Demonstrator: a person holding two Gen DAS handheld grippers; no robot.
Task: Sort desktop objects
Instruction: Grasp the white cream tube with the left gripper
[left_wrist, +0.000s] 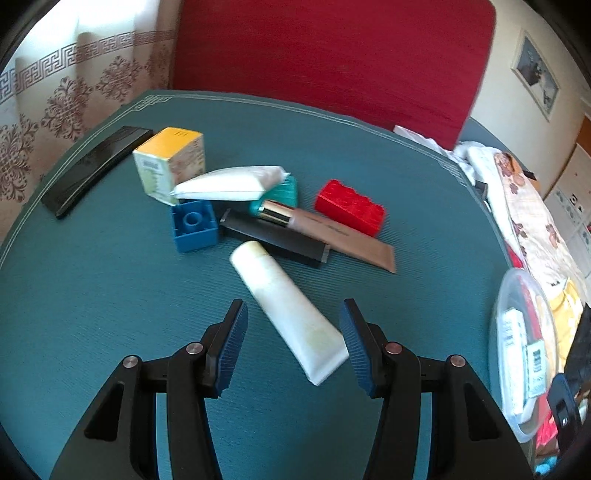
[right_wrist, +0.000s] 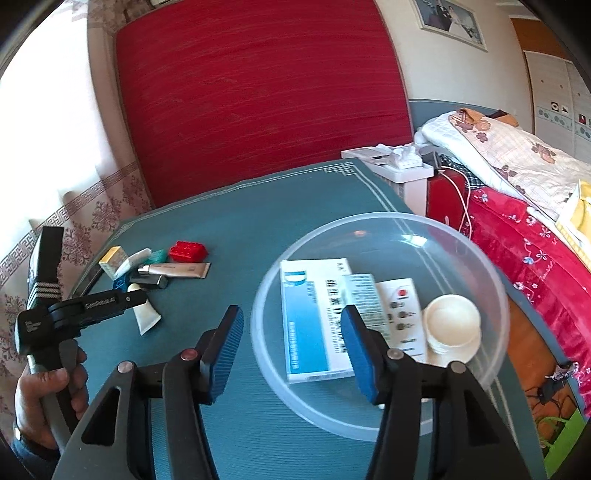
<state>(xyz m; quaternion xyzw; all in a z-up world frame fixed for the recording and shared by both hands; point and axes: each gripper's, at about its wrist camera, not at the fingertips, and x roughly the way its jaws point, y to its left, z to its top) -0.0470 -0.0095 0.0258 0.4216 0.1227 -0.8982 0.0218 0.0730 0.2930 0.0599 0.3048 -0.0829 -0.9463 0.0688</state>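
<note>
**Left wrist view: jaws apart over a white tube, right jaws apart over the bowl**

Left wrist camera looks steeply down on a teal mat (left_wrist: 92, 277). Near its far left edge lies a black flat case (left_wrist: 96, 170). Beside it stands a yellow-topped carton (left_wrist: 168, 164), with a white tube (left_wrist: 229, 182) leaning against it and a blue brick (left_wrist: 194, 225) lying open side up just in front. Next come a teal brick (left_wrist: 284, 192), a black stick (left_wrist: 273, 240), a beige tube with a gold collar (left_wrist: 328, 232) lying across that stick, and a red brick (left_wrist: 351, 206).

Nearest the camera, a cream tube (left_wrist: 284, 306) lies slantwise, its crimped end between the fingers of the left gripper (left_wrist: 293, 314). The blue pads stand moderately apart; the right-hand pad is at or just beside the crimp, the left-hand pad clear of the tube, so nothing is clamped.

In the right wrist view, a hand (right_wrist: 48, 398) at the left edge wraps the left tool's handle, the tool angled down toward the cream tube (right_wrist: 146, 317). The right gripper (right_wrist: 291, 321) tilts down with jaws moderately apart and nothing between them. Its right finger overlaps the clear plastic bowl (right_wrist: 491, 280) near the mat's right edge. The bowl holds a blue-and-white box (right_wrist: 310, 321), a white card with buttons (right_wrist: 404, 310) and a round cream lid (right_wrist: 452, 319).
</note>
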